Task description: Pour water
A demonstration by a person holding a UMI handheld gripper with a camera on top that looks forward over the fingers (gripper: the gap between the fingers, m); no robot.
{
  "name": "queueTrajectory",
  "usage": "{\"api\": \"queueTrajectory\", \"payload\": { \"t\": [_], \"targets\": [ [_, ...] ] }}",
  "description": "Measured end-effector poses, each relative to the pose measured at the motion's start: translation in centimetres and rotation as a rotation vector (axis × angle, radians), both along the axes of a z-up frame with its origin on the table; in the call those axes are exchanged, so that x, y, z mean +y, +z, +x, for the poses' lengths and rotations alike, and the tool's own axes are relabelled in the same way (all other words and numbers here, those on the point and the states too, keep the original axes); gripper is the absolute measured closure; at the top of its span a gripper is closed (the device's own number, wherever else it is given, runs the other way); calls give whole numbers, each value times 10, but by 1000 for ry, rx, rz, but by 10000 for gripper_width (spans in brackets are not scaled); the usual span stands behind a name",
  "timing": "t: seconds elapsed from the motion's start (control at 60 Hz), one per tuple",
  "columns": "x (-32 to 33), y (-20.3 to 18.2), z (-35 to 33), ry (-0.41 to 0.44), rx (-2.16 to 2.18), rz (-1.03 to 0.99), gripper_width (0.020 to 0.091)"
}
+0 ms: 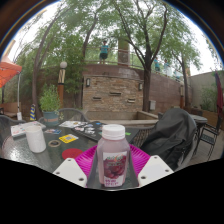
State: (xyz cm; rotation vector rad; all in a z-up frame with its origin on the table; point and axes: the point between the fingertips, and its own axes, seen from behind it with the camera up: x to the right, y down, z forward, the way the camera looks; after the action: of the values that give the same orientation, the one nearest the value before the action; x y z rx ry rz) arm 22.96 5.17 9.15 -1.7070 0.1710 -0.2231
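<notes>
I clamp my gripper (113, 172) on the clear plastic bottle with a white cap (113, 152), upright so nothing spills; the white cup (36, 137) waits on the cluttered glass table (20, 155), presumably my target.

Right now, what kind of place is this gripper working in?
Probably a backyard patio. Tall trees and a brick structure stand behind a cluttered outdoor table. The gripper holds a bottle between its fingers.
</notes>
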Motion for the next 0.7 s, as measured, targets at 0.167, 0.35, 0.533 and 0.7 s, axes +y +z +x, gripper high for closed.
{"api": "queueTrajectory", "payload": {
  "t": [0.167,0.35,0.533,0.7],
  "targets": [
    [1,1,-8,1,-19,-20,654],
    [22,41,-36,12,-239,-72,675],
    [84,123,-125,110,-920,-86,676],
    [133,112,-221,230,-1735,-142,681]
  ]
}}
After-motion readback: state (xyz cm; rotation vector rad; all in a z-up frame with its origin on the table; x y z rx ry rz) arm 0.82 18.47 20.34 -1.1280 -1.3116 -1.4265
